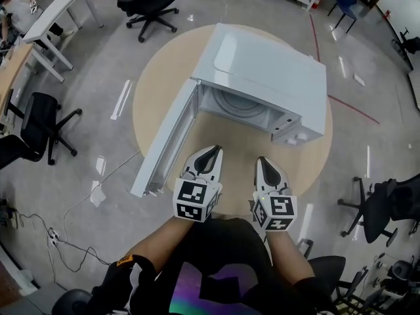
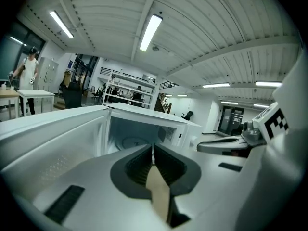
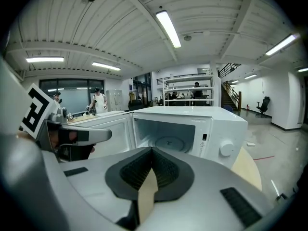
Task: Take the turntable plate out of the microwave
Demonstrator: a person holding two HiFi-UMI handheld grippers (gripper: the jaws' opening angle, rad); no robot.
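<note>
A white microwave (image 1: 269,77) stands on a round wooden table (image 1: 151,90) with its door (image 1: 167,140) swung open to the left. The glass turntable plate (image 1: 237,104) lies flat inside the cavity; it also shows in the left gripper view as the plate (image 2: 134,142) and in the right gripper view as the plate (image 3: 168,142). My left gripper (image 1: 210,151) and right gripper (image 1: 264,160) hover side by side in front of the opening, short of it. Both point at the cavity. The left gripper (image 2: 153,149) and the right gripper (image 3: 152,150) have their jaws shut with nothing between them.
The open door (image 2: 48,143) stretches along the left of my left gripper. The control panel with its knob (image 3: 226,149) lies right of the cavity. Office chairs (image 1: 39,126) (image 1: 149,2), desks (image 1: 52,18) and a floor cable (image 1: 79,209) surround the table.
</note>
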